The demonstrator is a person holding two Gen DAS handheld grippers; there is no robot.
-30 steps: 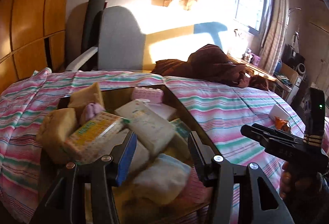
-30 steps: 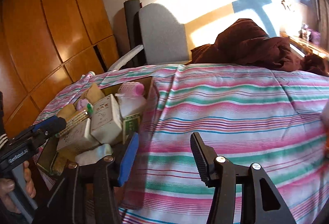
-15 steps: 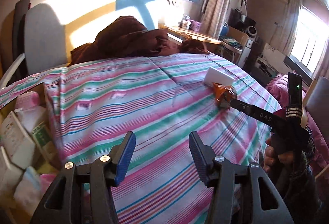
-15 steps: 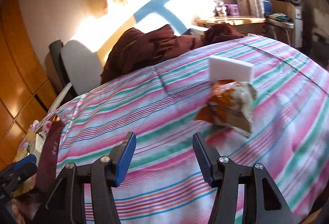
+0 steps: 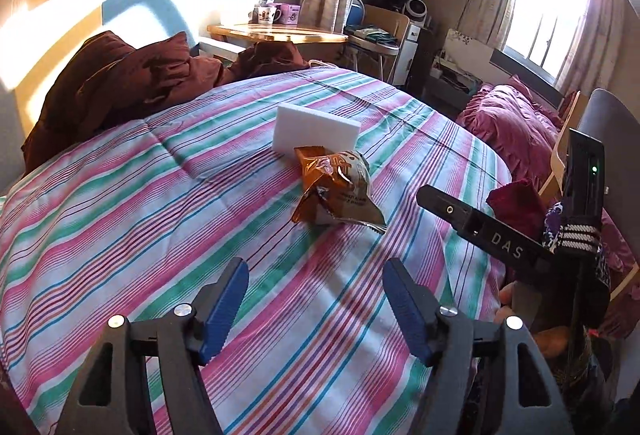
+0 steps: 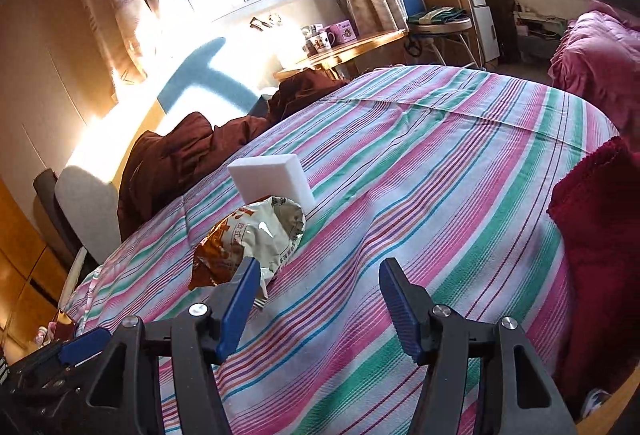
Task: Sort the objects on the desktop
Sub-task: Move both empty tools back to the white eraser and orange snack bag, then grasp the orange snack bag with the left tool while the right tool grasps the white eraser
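An orange and silver snack packet [image 5: 336, 191] lies on the striped cloth, with a white foam block [image 5: 316, 133] standing just behind it. My left gripper [image 5: 316, 299] is open and empty, short of the packet. My right gripper [image 6: 316, 299] is open and empty, with the packet [image 6: 252, 239] just ahead of its left finger and the white block [image 6: 272, 179] beyond it. The right gripper also shows at the right edge of the left wrist view [image 5: 444, 205].
The striped cloth [image 5: 160, 219] covers the whole surface. A dark brown bundle of fabric [image 5: 120, 83] lies at its far edge. A red cloth [image 6: 600, 235] lies at the right edge. A wooden desk with mugs [image 6: 332, 47] stands beyond.
Both grippers have swung right, away from the cardboard box of items, to face the snack packet and white block. Both have come closer to the packet. Both stay open.
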